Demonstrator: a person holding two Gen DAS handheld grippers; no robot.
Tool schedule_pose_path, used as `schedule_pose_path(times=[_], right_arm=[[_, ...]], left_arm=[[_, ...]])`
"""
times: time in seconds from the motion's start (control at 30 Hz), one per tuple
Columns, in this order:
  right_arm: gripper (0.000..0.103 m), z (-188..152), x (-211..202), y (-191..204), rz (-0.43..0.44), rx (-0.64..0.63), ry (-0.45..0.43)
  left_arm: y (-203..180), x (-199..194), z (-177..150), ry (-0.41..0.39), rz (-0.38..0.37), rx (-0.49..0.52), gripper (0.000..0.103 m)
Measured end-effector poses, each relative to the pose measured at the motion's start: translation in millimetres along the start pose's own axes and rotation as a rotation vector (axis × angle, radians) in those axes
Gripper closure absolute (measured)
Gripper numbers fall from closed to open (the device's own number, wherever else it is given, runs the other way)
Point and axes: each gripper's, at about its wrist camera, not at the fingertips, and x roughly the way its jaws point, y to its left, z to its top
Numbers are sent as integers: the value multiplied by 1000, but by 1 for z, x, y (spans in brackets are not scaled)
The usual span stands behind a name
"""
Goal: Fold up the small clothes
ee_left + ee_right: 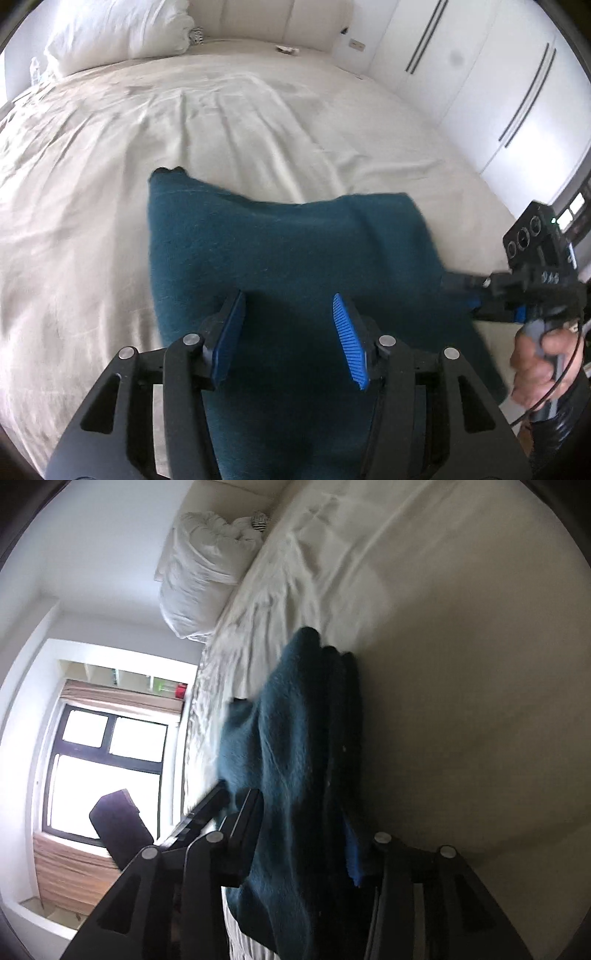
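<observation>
A dark teal fleece garment lies on the white bed sheet, partly folded and lifted at its right side. My left gripper hovers over its near part with its blue pads wide apart and nothing between them. My right gripper comes in from the right and pinches the garment's right edge. In the rolled right wrist view the garment fills the space between my right gripper's fingers, which hold the cloth; the blue pad is partly covered.
White pillows lie at the head of the bed. White wardrobe doors stand along the right side. A window and a dark chair are beyond the bed's other side.
</observation>
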Motion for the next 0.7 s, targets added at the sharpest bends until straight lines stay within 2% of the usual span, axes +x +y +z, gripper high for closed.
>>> schedule_pose_path(times=[0.03,0.1,0.17,0.3,0.37,0.4,0.5,0.57,0.63,0.7], right_arm=[[61,-1,2,4,2,-12,-3],[73,-1,5,7,-2,-37,1],[81,0,14,11,-31,-58,19],[85,-4,21,31,-45,-149,16],[85,0,26,25,-97,-150,19],[89,2,28,19,-103,-142,24],[88,6,27,-3,-30,-74,21],[81,5,20,-5,-16,-53,18],[75,4,5,-2,-54,-54,-5],[68,2,-17,7,-159,-98,-74]], left_arm=[[2,0,-3,-8,2,6,55],[1,2,-10,-12,42,37,55],[0,5,-13,-12,68,54,55],[12,-4,-27,-14,87,30,55],[18,-7,-34,-22,80,16,55],[20,-6,-35,-21,79,17,55],[18,-7,-36,-22,95,30,54],[18,-8,-39,-31,99,30,54],[18,-11,-41,-41,102,35,54],[14,-20,-42,-59,107,48,54]])
